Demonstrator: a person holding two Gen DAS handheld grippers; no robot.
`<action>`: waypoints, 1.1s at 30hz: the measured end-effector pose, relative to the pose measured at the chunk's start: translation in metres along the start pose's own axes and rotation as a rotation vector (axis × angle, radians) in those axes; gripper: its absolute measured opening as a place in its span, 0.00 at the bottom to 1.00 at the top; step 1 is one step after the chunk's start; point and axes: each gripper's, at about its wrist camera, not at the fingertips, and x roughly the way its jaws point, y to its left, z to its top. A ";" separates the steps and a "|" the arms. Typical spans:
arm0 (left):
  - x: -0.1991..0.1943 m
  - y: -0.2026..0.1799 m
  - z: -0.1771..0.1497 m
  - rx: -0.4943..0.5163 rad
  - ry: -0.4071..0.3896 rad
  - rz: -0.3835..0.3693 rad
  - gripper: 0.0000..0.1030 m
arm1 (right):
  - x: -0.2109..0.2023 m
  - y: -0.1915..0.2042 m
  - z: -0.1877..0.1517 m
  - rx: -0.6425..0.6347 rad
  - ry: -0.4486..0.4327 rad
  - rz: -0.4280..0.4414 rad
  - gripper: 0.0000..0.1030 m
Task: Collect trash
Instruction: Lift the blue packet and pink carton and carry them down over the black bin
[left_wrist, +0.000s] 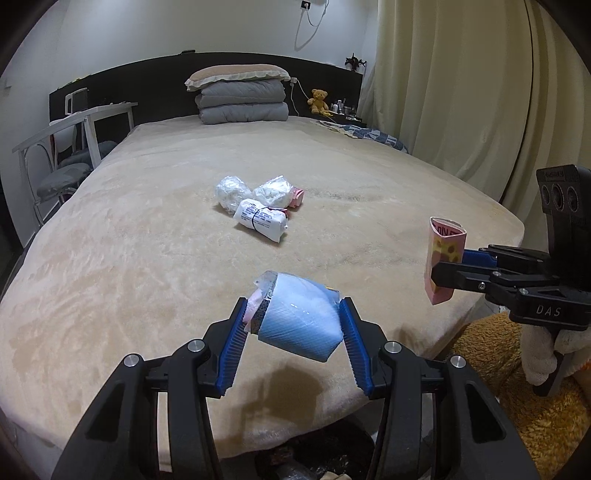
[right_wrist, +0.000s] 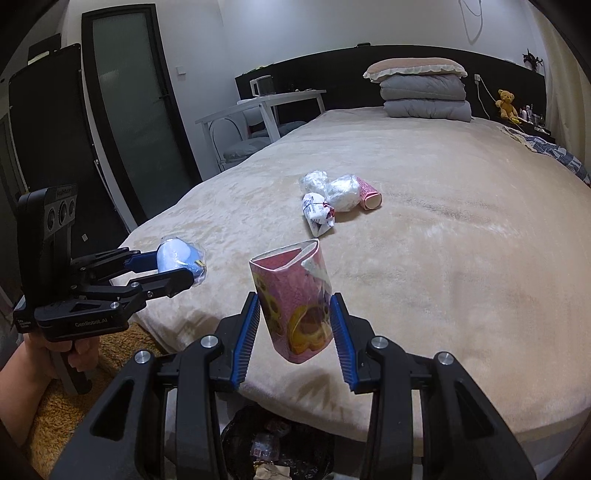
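Over the bed's (left_wrist: 147, 229) foot, left gripper (left_wrist: 293, 325) clamps blue packet (left_wrist: 299, 321); right gripper (right_wrist: 295, 321) clamps pink carton (right_wrist: 291, 302).

"DAS" in pale letters on black body of right gripper (left_wrist: 439, 271). "GenRobot.AI" on black body of left gripper (right_wrist: 177, 267). Print on white packet (left_wrist: 260, 219) on bed too small to read.
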 end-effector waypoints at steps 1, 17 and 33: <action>-0.003 -0.001 -0.003 -0.008 -0.004 -0.003 0.46 | -0.002 0.003 -0.005 -0.001 0.001 -0.001 0.39; -0.041 -0.017 -0.054 -0.114 0.013 -0.008 0.46 | -0.025 0.035 -0.057 0.033 0.044 0.003 0.39; -0.032 -0.027 -0.098 -0.242 0.166 -0.024 0.46 | -0.016 0.047 -0.082 0.095 0.147 -0.011 0.39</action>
